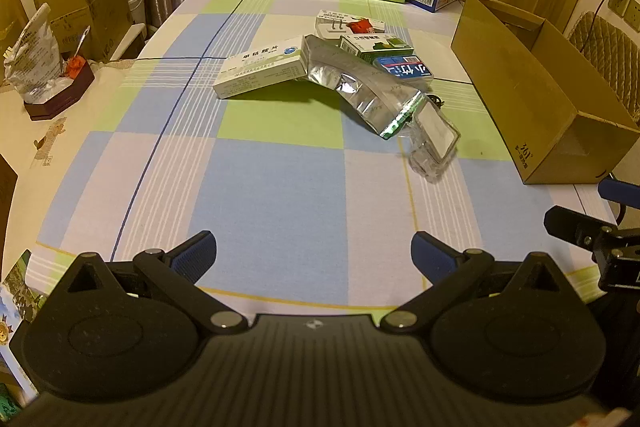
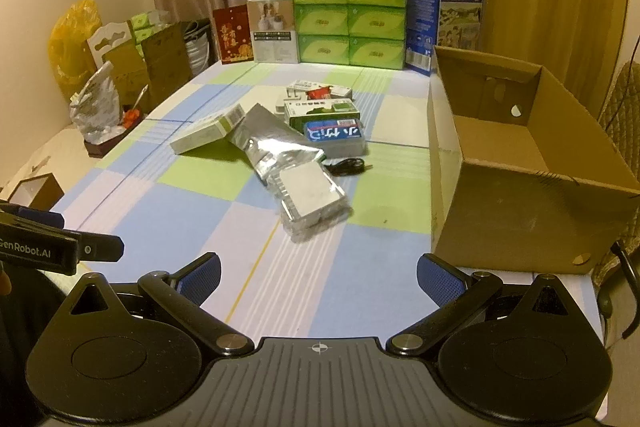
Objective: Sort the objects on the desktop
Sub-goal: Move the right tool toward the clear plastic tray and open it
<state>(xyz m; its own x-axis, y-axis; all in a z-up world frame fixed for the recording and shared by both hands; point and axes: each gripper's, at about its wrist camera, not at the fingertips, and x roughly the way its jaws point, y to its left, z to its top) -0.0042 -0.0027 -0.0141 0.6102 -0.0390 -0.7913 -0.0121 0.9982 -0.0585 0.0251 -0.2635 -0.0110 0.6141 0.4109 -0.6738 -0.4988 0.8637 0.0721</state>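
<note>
A pile of small objects lies mid-table: a white medicine box (image 1: 262,65) (image 2: 206,129), a silver foil pouch (image 1: 360,87) (image 2: 272,143), a clear plastic case (image 1: 434,143) (image 2: 310,201), a blue tissue pack (image 1: 404,67) (image 2: 334,137), a green box (image 1: 376,45) (image 2: 322,109), a black cable (image 2: 346,165). An open, empty cardboard box (image 1: 552,99) (image 2: 516,187) stands to the right. My left gripper (image 1: 314,255) is open and empty, near the table's front. My right gripper (image 2: 318,277) is open and empty, beside the cardboard box's near corner.
The checked tablecloth (image 1: 272,187) covers the table. Green tissue boxes (image 2: 348,19), a milk carton box (image 2: 444,15) and a white box (image 2: 272,29) line the far edge. A foil bag on a dark tray (image 1: 44,75) sits left.
</note>
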